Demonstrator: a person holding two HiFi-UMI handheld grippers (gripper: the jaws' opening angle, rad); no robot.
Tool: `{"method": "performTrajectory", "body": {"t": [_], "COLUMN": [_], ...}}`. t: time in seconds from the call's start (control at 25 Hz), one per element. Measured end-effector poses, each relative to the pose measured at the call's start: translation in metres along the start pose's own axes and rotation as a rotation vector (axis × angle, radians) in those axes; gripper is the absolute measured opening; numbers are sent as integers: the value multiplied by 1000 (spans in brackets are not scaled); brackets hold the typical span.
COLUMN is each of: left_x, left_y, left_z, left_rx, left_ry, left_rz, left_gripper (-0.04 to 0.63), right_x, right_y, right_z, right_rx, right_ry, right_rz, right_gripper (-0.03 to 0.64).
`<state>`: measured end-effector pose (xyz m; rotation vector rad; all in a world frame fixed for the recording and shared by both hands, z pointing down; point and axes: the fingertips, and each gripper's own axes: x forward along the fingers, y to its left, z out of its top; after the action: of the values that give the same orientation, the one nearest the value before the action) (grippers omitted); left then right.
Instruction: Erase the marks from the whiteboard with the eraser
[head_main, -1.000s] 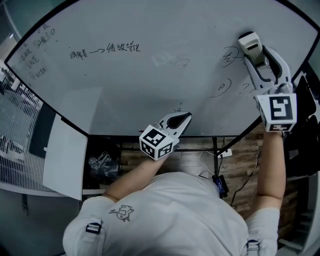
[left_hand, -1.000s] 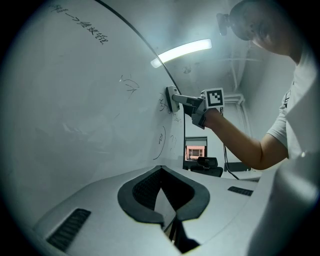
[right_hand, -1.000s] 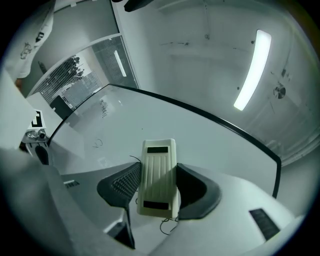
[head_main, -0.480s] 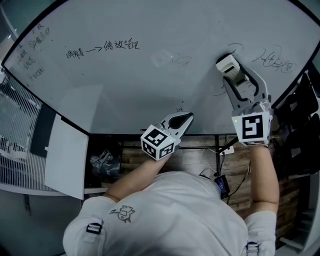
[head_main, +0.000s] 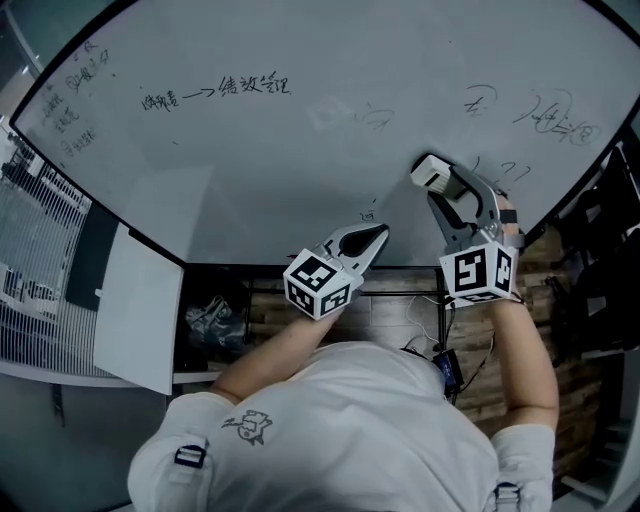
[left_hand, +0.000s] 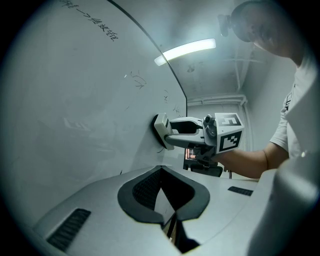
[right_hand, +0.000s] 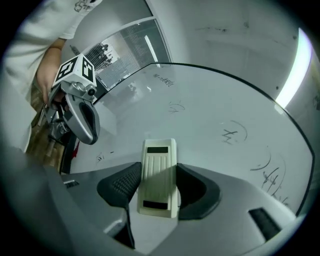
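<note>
The whiteboard (head_main: 300, 170) was approached by both tools. The left gripper (head_main: 374, 236) was held closed and empty by its bottom edge. The right gripper (head_main: 441, 188) was clamped on the eraser (head_main: 431, 171), which was pressed against the board's lower right, below scribbled marks (head_main: 545, 115).

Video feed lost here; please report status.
Right gripper shut on eraser, against whiteboard. Left gripper shut, empty. Marks upper right not yet erased. Nothing in the way.

Was lit by a long ceiling tube (left_hand: 187, 49). Had a brown wood-plank floor (head_main: 258, 318) with loose cables (head_main: 415, 320), a white panel (head_main: 140, 310) at left, and a gridded screen (head_main: 30, 235) beside it.
</note>
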<state>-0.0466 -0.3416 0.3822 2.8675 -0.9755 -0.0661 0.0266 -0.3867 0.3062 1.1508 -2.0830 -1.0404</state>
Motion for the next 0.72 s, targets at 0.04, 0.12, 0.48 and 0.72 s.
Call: {"method": "performTrajectory", "body": {"t": [0.04,0.12,0.48,0.72], "left_x": [-1,-3,-4,-6], "left_y": [0,0,-8,-6], "left_z": [1,2,4,6], "left_rx": [0,2,3,0], "left_ry": [-2,-5,-10,-16], "left_rz": [2,4,-10,2], "left_gripper": [6,6,6,6], "right_x": [-2,-9,-43,-45], "right_y": [-9,-34,-181,-193], "right_z": [3,10,66,77], "right_rx": [-24,-56,-142,-104], "right_ry": [-3,-14,-82,-99], "right_rz": [-17,-60,-297,-347], "right_gripper": [233,233,233,233]}}
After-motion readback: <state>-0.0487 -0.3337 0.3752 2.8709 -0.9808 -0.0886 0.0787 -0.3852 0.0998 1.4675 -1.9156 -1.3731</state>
